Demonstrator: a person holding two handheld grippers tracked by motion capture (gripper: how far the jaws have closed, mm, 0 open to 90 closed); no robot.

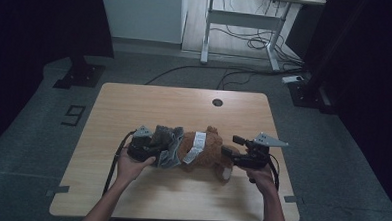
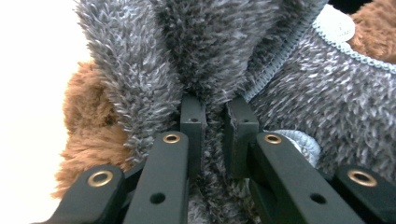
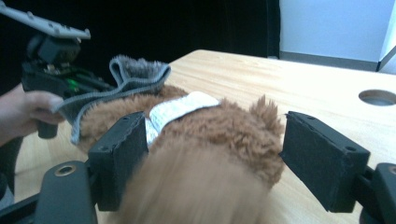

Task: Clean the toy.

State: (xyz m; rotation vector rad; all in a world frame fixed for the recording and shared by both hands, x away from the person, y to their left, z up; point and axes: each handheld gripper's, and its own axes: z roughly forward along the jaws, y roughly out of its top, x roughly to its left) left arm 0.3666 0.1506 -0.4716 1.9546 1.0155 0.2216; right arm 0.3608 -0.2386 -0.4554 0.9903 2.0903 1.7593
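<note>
- Jaws on my left gripper pinched tight on the grey fleece garment, fabric bunched between the pads
- my right gripper jaws wide, pads apart from the fur, nothing held
- brown teddy bear lies on the table between both grippers, white label across it, garment at its left end

Shaggy brown plush bear, fuzzy grey fleece garment, matt pale wood table, matt black tongs
</note>
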